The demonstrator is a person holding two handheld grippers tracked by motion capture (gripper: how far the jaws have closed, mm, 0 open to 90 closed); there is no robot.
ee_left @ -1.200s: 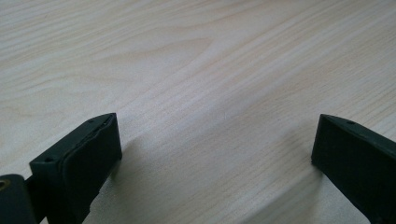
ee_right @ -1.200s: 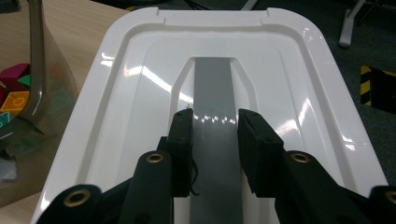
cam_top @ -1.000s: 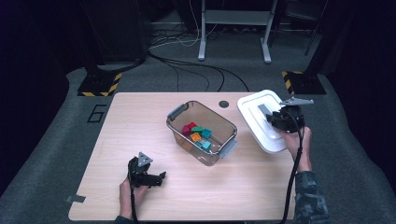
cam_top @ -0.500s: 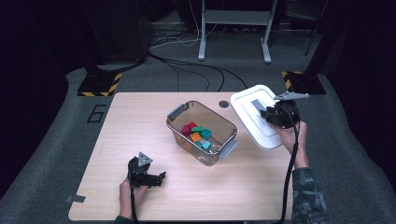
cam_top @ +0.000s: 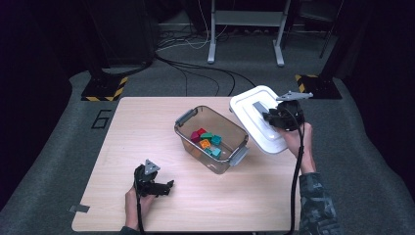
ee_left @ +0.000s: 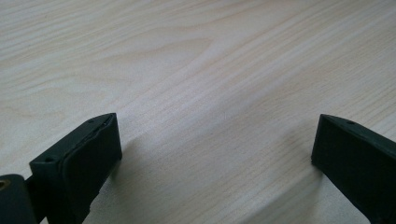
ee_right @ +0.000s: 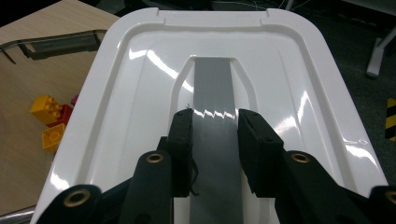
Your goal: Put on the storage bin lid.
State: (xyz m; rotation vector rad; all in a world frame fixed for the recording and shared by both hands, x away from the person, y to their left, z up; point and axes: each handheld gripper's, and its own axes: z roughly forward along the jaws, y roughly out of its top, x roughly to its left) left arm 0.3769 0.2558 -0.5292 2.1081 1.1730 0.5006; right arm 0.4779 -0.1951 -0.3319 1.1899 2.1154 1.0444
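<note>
Right tool (cam_top: 272, 116) clamped on grey handle strip (ee_right: 212, 93) of white lid (cam_top: 249, 105), tilted above surface's (cam_top: 147, 122) far right corner beside clear bin (cam_top: 188, 139). Left tool (cam_top: 164, 187) wide, empty, near front edge.

Right gripper (cam_top: 268, 116) fingers clamped tight; left gripper (cam_top: 166, 186) fingers spread.

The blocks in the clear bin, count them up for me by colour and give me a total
From the high view of the clear bin:
red blocks: 2
teal or green blocks: 3
orange blocks: 1
Total: 6 that I can make out; they are piled together, so one may be hidden.
</note>
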